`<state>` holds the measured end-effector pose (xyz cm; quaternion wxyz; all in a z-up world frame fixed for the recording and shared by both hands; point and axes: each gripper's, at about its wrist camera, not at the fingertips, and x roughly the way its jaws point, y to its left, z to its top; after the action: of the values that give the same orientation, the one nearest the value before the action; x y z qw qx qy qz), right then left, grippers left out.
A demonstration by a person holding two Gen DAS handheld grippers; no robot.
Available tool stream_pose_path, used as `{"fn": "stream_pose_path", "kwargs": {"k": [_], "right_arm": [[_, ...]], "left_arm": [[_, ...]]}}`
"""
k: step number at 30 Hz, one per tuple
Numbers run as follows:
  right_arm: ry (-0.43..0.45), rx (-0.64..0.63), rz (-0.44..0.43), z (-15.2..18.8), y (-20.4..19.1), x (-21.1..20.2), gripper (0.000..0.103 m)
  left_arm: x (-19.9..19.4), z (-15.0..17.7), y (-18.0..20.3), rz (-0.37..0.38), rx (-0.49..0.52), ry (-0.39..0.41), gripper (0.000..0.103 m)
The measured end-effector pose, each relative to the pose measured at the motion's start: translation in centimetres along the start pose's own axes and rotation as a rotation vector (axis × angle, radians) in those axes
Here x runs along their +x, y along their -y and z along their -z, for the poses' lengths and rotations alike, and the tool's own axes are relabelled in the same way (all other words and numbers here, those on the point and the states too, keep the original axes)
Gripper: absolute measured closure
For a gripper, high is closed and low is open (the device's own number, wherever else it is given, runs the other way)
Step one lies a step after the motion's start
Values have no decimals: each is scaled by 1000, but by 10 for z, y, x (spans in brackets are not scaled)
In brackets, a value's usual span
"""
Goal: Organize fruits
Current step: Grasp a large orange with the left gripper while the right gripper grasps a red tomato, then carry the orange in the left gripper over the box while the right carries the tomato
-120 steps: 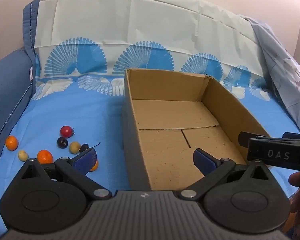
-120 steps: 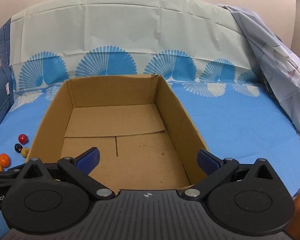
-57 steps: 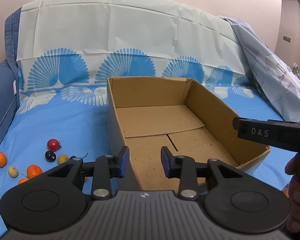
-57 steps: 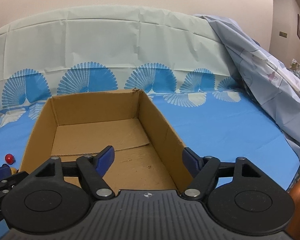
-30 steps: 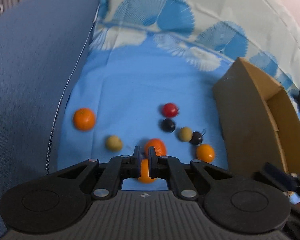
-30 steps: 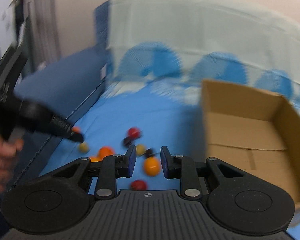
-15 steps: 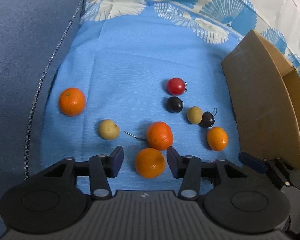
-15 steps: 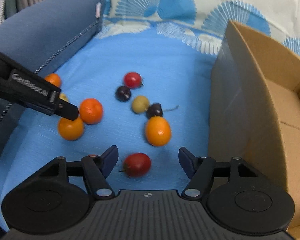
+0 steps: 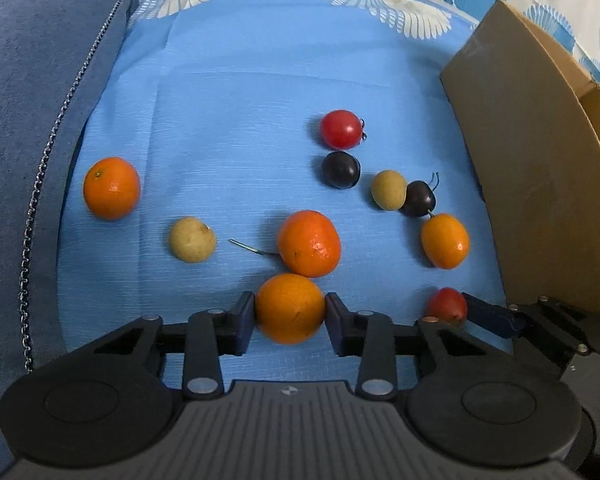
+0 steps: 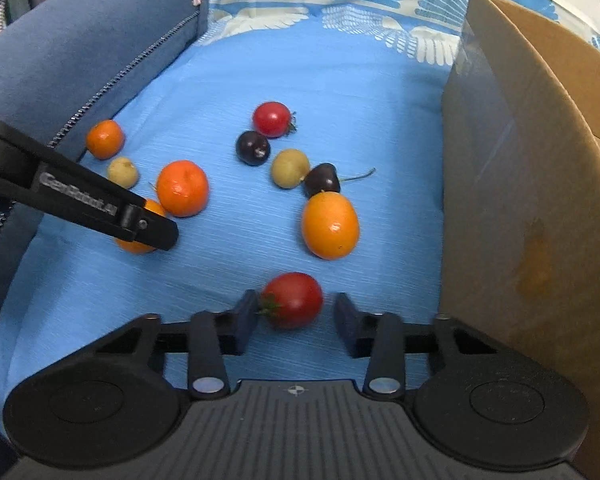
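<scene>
Several small fruits lie on the blue sheet. My left gripper (image 9: 290, 314) points steeply down with its jaws closing. Both pads touch the sides of an orange (image 9: 290, 308), which rests on the sheet. My right gripper (image 10: 294, 314) has a red tomato (image 10: 294, 300) between its closing jaws. The left pad meets the tomato's stem end, while a small gap shows at the right pad. In the right wrist view the left gripper (image 10: 140, 220) covers part of its orange. The cardboard box (image 9: 540, 184) stands to the right of the fruits.
Loose on the sheet are a tangerine (image 9: 309, 243), an oval orange fruit (image 9: 445, 241), a second red tomato (image 9: 341, 129), two dark fruits, two yellowish ones and a far orange (image 9: 111, 188). A blue cushion (image 9: 20, 80) walls the left side.
Both grippers were shut a second ago, then spread wide over the fruits. Since then they have sunk lower and narrowed, the left around the orange, the right around the tomato.
</scene>
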<state>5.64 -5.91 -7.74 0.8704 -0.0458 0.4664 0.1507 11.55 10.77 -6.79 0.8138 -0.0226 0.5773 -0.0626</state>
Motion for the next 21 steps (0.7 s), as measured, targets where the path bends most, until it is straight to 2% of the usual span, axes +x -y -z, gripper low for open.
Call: {"fn": "stream_pose_path", "kwargs": {"k": [14, 21], "right_arm": [[146, -56, -57, 10, 0, -33, 70], [242, -64, -64, 8, -2, -69, 70]], "left_arm": [[-27, 6, 2, -1, -6, 88, 62], [-58, 13, 12, -24, -12, 229, 62]]}}
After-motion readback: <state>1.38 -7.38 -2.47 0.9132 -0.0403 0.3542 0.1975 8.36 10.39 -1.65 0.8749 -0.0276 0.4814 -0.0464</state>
